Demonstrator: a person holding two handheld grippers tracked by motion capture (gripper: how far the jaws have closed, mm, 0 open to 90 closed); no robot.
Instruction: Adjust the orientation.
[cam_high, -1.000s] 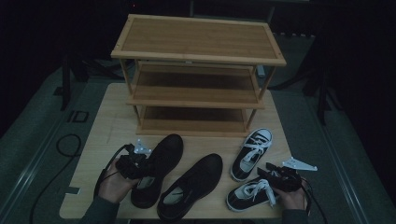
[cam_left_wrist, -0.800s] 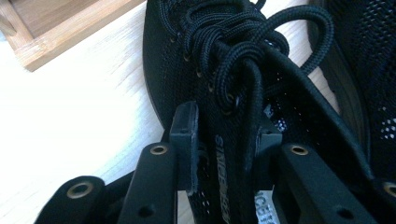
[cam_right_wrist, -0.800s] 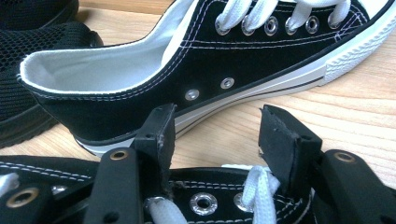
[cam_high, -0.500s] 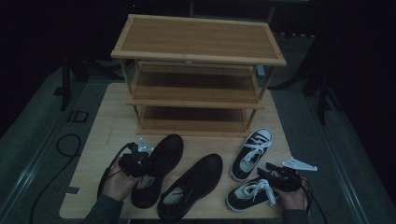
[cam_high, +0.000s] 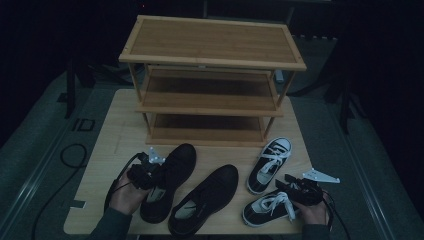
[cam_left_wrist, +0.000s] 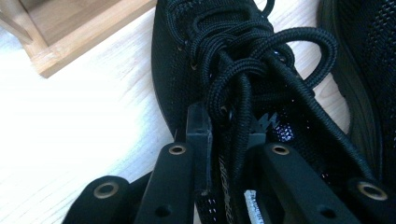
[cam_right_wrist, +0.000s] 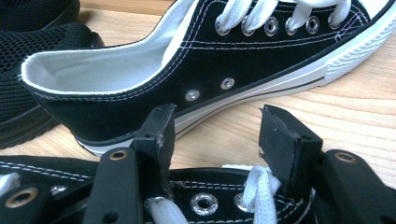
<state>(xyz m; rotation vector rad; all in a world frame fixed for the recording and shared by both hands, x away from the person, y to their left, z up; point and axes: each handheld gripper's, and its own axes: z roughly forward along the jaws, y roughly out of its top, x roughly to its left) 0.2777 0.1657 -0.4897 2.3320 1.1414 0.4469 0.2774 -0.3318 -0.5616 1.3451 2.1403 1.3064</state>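
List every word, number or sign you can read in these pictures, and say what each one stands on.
"ID": two dark marks, read with some doubt, on the grey mat left of the table.
White lettering inside the black shoe, left gripper view: too blurred to read.
Sneakers: no readable brand or label.
Shelf: no text.

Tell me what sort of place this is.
Probably a staged recording bench in a dark room, not a home hallway: a bare three-tier wooden shoe rack stands on a small wooden table, black shoes and sneakers are lined up before it, and cables trail across grey floor.
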